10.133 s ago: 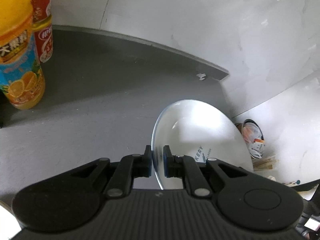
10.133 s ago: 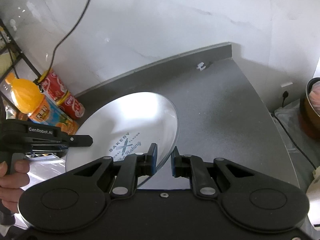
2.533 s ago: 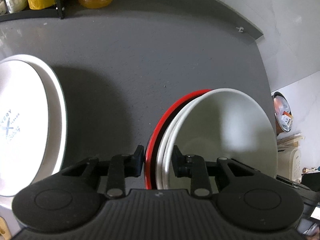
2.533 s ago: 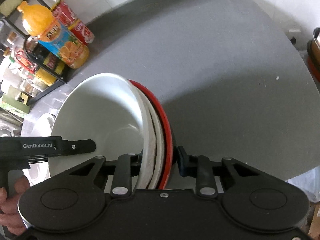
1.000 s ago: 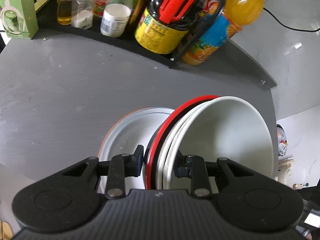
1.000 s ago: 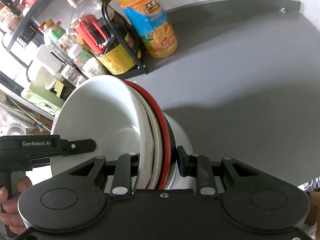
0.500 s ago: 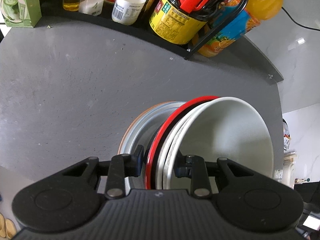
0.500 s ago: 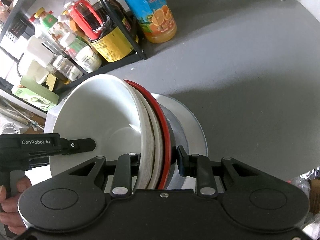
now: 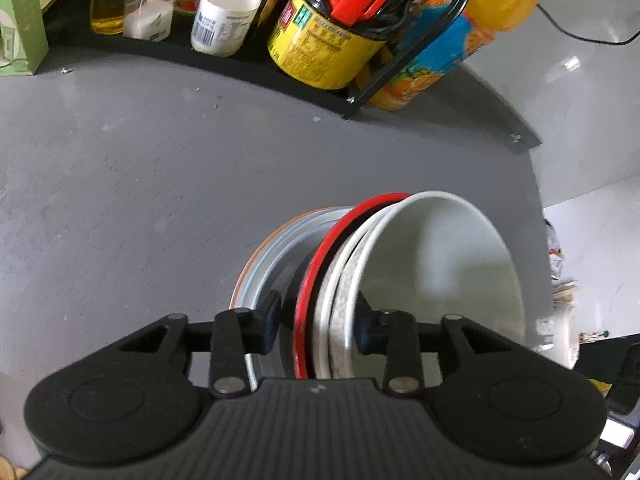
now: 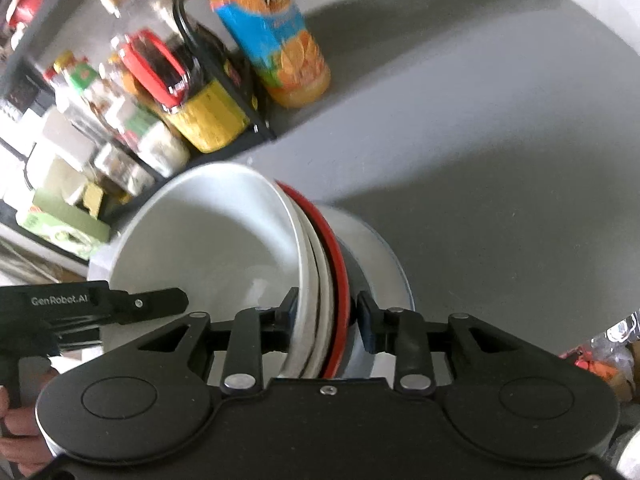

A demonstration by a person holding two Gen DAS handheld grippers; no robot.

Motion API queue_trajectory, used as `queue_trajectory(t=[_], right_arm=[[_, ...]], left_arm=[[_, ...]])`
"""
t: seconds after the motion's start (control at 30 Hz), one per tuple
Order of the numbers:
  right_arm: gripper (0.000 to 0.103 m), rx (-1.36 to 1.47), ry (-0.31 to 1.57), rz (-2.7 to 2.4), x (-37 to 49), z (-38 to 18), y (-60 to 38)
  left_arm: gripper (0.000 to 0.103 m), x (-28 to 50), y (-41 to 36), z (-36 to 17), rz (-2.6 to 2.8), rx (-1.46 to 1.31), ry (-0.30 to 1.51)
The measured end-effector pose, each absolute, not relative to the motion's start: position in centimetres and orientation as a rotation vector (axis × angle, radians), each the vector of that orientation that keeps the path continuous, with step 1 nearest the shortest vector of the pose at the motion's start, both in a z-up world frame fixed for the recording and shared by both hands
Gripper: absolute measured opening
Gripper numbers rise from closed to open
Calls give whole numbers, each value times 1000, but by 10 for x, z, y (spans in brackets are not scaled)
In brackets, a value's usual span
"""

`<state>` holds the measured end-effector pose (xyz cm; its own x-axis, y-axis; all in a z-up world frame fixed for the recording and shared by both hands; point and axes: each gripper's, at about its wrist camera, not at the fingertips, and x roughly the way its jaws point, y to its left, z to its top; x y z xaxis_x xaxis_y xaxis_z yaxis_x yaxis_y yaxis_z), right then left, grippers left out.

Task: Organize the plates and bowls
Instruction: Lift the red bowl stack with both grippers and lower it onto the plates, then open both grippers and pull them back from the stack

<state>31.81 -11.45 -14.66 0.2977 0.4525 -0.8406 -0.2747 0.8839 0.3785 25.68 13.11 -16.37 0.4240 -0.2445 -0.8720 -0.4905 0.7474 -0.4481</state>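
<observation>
- Left hand-held gripper (image 9: pixel 316 320): fingers straddle the near rim of a nested bowl stack, jaws spread wide. The right pad sits inside the white bowl; a gap shows between the left pad and the red rim. Straddling, not clamped.
- Right hand-held gripper (image 10: pixel 326 314): same on the opposite rim. The left pad is against the inside of the white bowl; the right pad stands just off the red rim. Jaws apart.
- Stack, inside out: white bowl (image 9: pixel 440 264), a speckled white bowl rim (image 9: pixel 340 312), red bowl (image 9: pixel 320 264) outermost. In the right wrist view the white bowl (image 10: pixel 208 248) and red bowl (image 10: pixel 338 264) show in the same order.
- Stack sits tilted over a pile of plates (image 9: pixel 272 256) on the grey bench (image 9: pixel 140 200): pale blue-grey rim on top, an orange edge below it. Cannot tell whether the stack rests on them. The right wrist view shows the plates (image 10: pixel 380 264) as a pale rim.
- Readable text: "GenRobot.AI" on the left hand-held gripper body (image 10: pixel 60 301) in the right wrist view, with fingers of a person's hand (image 10: pixel 20 432) on its grip.
- Behind, on the bench: black wire rack (image 9: pixel 404 60) holding a dark sauce jug (image 9: pixel 324 48) with a yellow label and red handle, text too small to read, plus a white-capped bottle (image 9: pixel 224 20) and an oil jar (image 9: pixel 106 4).
- Orange juice bottle (image 10: pixel 276 44) beside the rack: blue label with orange slices, characters blurred.
- Green carton (image 9: pixel 18 20) at far left.
</observation>
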Motion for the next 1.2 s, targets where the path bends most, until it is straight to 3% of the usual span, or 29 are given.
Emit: queue_trajectory(t=[0.27, 0.4, 0.53, 0.63, 0.73, 0.87, 1.2], right_arm=[[34, 174, 1084, 516, 310, -114, -131], [50, 169, 1042, 539, 305, -102, -141], [58, 169, 1004, 569, 298, -88, -159], [63, 165, 970, 589, 290, -77, -175], [74, 160, 941, 598, 282, -66, -193], [84, 152, 902, 614, 270, -55, -214], [97, 128, 847, 632, 244, -38, -245]], left_arm=[[53, 247, 130, -136, 190, -712, 1094], [65, 240, 121, -121, 217, -682, 1057], [77, 229, 105, -104, 265, -665, 1013], [81, 221, 89, -89, 288, -629, 982], [87, 209, 68, -73, 305, -601, 951], [89, 196, 40, -58, 319, -562, 930], [89, 156, -6, -28, 360, -500, 879]])
